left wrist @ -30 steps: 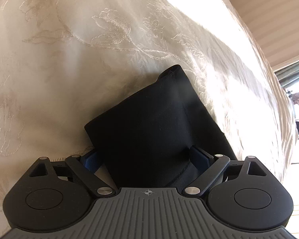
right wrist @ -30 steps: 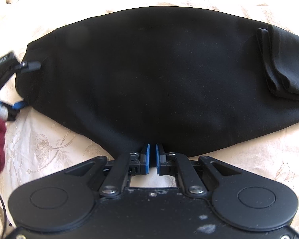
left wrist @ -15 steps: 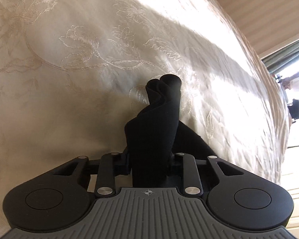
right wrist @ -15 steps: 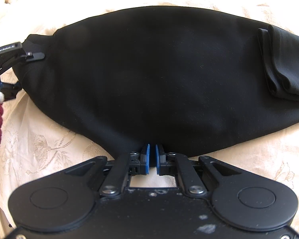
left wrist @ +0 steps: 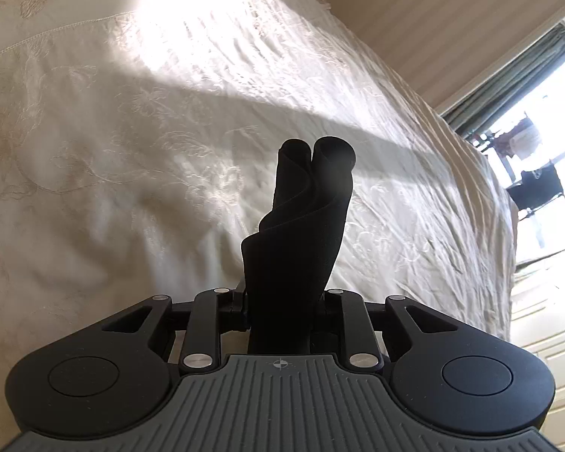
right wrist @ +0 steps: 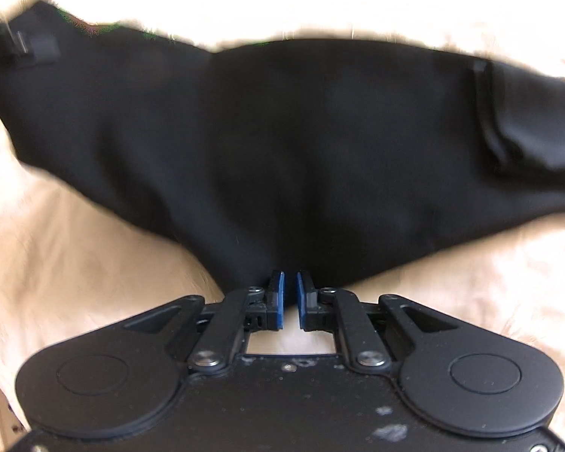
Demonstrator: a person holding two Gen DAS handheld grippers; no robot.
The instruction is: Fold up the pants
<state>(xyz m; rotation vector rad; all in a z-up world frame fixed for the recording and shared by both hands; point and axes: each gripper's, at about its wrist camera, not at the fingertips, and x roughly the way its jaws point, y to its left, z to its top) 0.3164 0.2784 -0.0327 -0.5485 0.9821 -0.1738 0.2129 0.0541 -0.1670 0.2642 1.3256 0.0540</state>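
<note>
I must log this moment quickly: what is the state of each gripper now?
Left gripper: jaws closing on a bunched end of the black pants.
Right gripper: shut on the pants' near edge.

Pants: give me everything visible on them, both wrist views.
The pants are plain black, matte, soft-looking fabric, spread lengthwise across the cream embroidered bedspread. At the right end a layered folded edge shows. The left gripper pinches one end, bunched into two rolled folds that stand up clear of the bed. The right gripper, nearly shut, grips the near edge at mid-length. No label or pocket is discernible; the right view is blurred.
</note>
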